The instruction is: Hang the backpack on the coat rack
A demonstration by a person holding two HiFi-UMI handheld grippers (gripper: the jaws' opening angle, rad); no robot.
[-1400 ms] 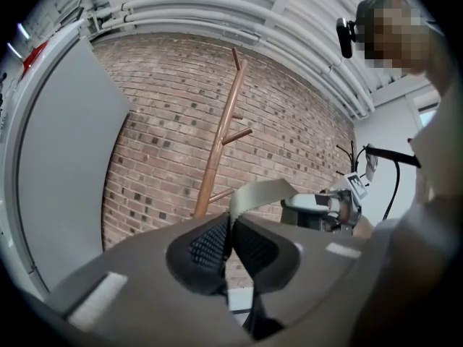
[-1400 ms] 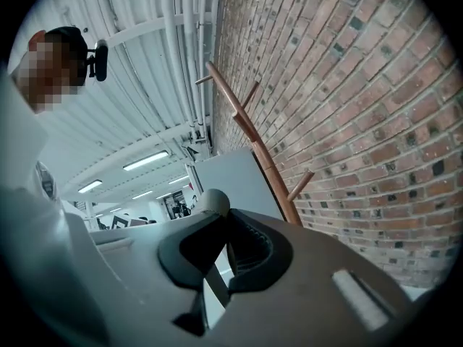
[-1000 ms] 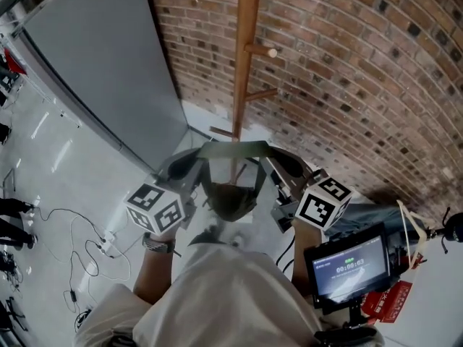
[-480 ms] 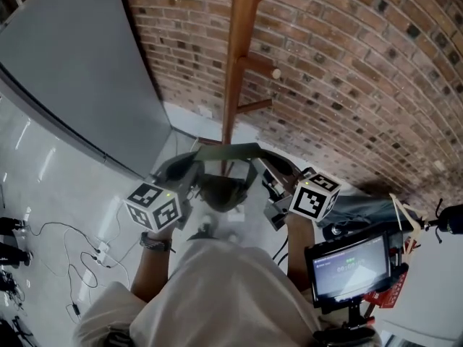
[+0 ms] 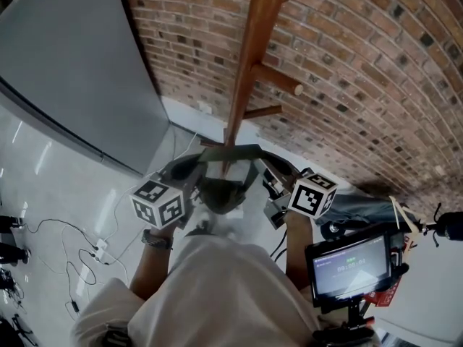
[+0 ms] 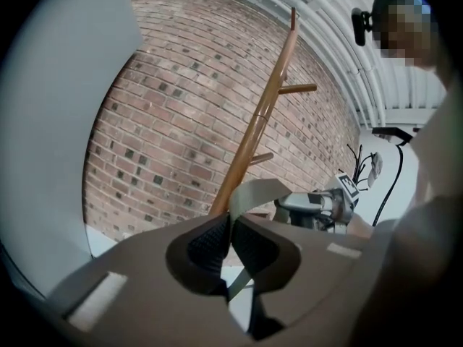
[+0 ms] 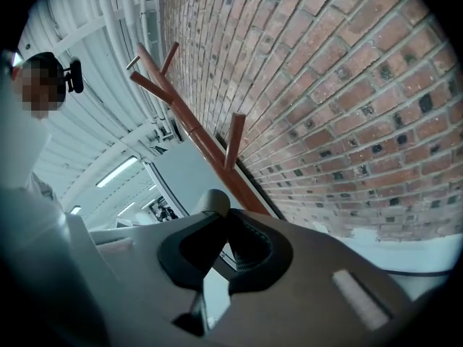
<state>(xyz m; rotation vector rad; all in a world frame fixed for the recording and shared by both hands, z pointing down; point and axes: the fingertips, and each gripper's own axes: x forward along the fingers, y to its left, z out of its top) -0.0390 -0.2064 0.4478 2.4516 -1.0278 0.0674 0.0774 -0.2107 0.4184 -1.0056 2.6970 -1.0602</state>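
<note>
A dark grey backpack (image 5: 223, 194) hangs by its flat grey top strap (image 5: 230, 151) between my two grippers, just in front of my chest. My left gripper (image 5: 189, 168) is shut on the strap's left end, which shows pinched between the pads (image 6: 257, 194). My right gripper (image 5: 278, 168) is shut on the strap's right end (image 7: 213, 202). The wooden coat rack (image 5: 249, 63) stands right behind the strap against the brick wall, with a round-tipped peg (image 5: 278, 79) sticking out to the right above it. In both gripper views the rack's pole (image 6: 257, 129) (image 7: 195, 132) rises beyond the jaws.
A grey panel (image 5: 65, 63) leans along the wall at the left. Cables and a power strip (image 5: 94, 250) lie on the white floor at the lower left. At the lower right a small monitor (image 5: 351, 266) sits on a stand, with a dark bag (image 5: 362, 208) behind it.
Both grippers have kept their hold on the strap and sunk a little with the backpack. The rack's pole and peg now look larger and nearer in the head view.
</note>
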